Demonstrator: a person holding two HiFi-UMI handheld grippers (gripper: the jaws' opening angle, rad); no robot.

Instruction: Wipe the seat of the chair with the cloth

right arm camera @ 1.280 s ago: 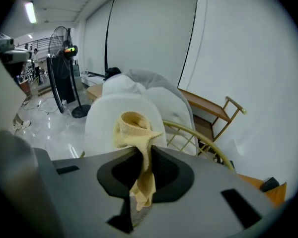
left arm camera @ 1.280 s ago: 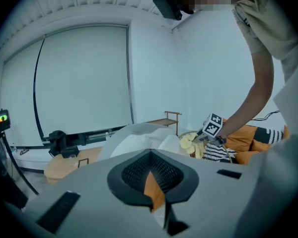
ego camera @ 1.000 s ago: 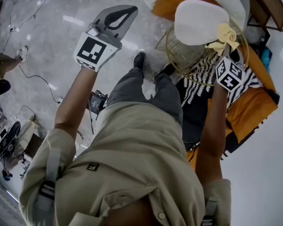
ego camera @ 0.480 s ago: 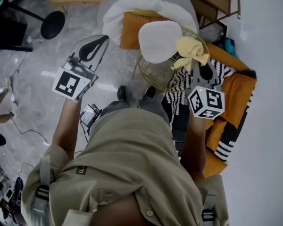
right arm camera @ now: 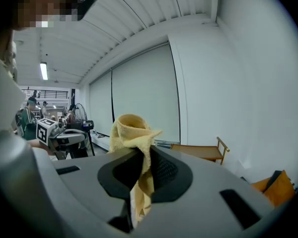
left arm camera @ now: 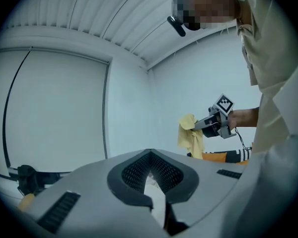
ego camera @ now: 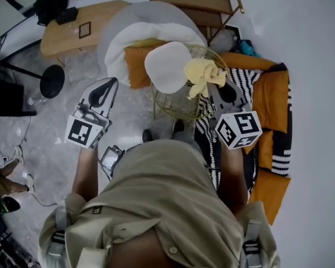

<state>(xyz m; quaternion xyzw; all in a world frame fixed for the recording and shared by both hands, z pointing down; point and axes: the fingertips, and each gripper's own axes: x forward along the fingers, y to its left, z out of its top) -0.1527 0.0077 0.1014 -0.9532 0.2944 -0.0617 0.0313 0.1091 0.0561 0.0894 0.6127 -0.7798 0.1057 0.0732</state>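
Holding yellow cloth (ego camera: 201,73) clamped in your right hand-held gripper (ego camera: 216,89), three o'clock of chair seat (ego camera: 166,66); left hand-held gripper (ego camera: 110,84) closed, empty; wiping apparently all ahead.

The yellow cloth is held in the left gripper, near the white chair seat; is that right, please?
Not quite: the yellow cloth is held in the right gripper, not the left, near the white chair seat; the right gripper view shows it clamped there.
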